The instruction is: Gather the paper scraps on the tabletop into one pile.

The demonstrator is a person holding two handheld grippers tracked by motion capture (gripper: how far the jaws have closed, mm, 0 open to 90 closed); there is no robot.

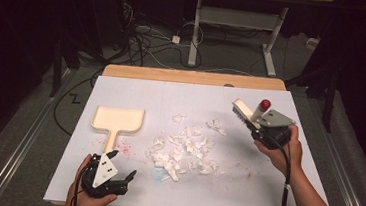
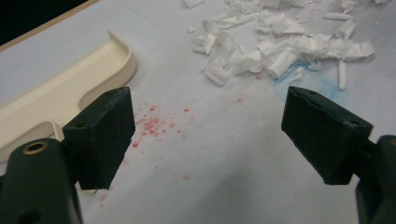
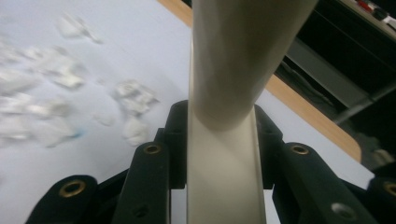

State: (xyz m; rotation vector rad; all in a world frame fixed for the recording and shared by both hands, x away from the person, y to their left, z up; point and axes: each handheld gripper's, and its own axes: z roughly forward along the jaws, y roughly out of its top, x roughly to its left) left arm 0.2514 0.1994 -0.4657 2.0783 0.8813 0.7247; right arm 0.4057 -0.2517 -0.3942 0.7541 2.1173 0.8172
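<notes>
Cream dustpan (image 1: pixel 118 119) lying flat on the white-covered counter (image 1: pixel 196 96), tray toward the far edge and handle pointing back toward the person; its tray holds nothing. A loose pile of torn white paper scraps (image 1: pixel 184 151) lies on the counter to the right of the dustpan, well apart from it, with a few stray pieces farther out. Faint red specks (image 2: pixel 152 123) mark the sheet between the dustpan's handle and the scraps, and a pale blue smear (image 2: pixel 306 79) sits at the near edge of the pile.

Left claw (image 1: pixel 121 167), near the front edge of the counter: jaws spread wide, nothing between them. In the left gripper view the dustpan's handle and rounded tray corner lie just beside the left-hand jaw; contact cannot be told. The scrap pile lies ahead of the right-hand jaw, apart from it. The left hand (image 1: pixel 87 195) wraps the claw's body from below, the jaws pointing forward and slightly right, low over the sheet.

Right claw (image 3: pixel 224 140): jaws drawn narrow and clamped on the cream handle of a small hand brush (image 1: pixel 243 111), which has a red knob at its end. In the high view the brush head is raised above the counter, to the right of the scraps. The right hand (image 1: pixel 280 149) grips the claw from below, forearm entering from the lower right.
</notes>
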